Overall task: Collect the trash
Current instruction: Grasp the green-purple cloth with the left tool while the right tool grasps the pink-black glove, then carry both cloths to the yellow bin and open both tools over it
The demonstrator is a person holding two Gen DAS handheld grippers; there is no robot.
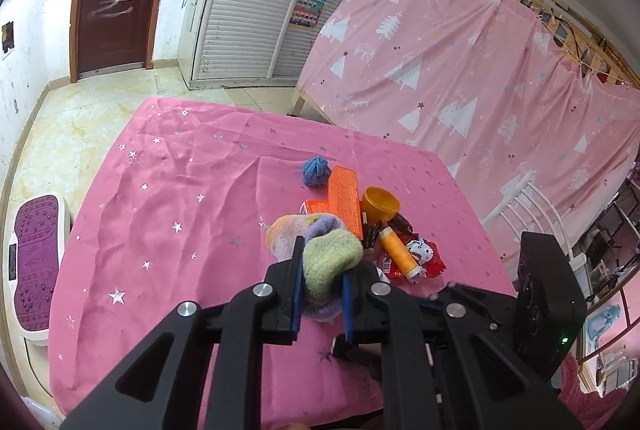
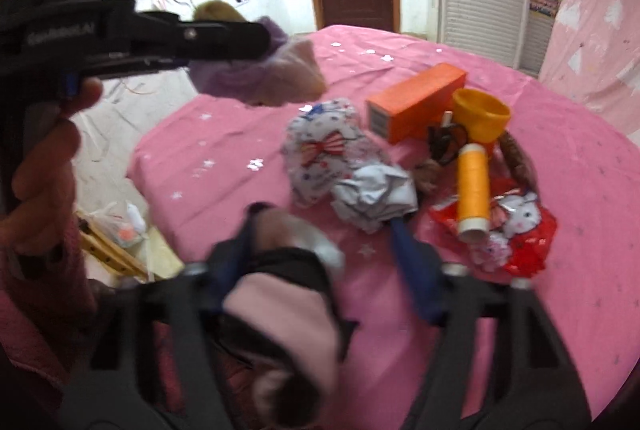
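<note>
My left gripper (image 1: 320,278) is shut on a pastel knitted sock (image 1: 328,262), green, purple and orange, and holds it above the pink tablecloth (image 1: 168,197). In the right wrist view the left gripper (image 2: 256,41) and the sock (image 2: 272,77) hang at the upper left. My right gripper (image 2: 324,226) is open; a blurred pink and black cloth (image 2: 280,310) lies between its fingers, loose or falling. Just ahead lie a crumpled white paper (image 2: 372,197), a printed cloth with a bow (image 2: 324,149) and a red wrapper (image 2: 516,230).
A pile holds an orange box (image 2: 416,101), a yellow cup (image 2: 482,115), a yellow thread spool (image 2: 474,185), black clips (image 2: 444,141) and a blue knitted ball (image 1: 316,170). A plastic bag (image 2: 124,226) lies on the floor at the left. A pink curtain (image 1: 460,69) hangs behind.
</note>
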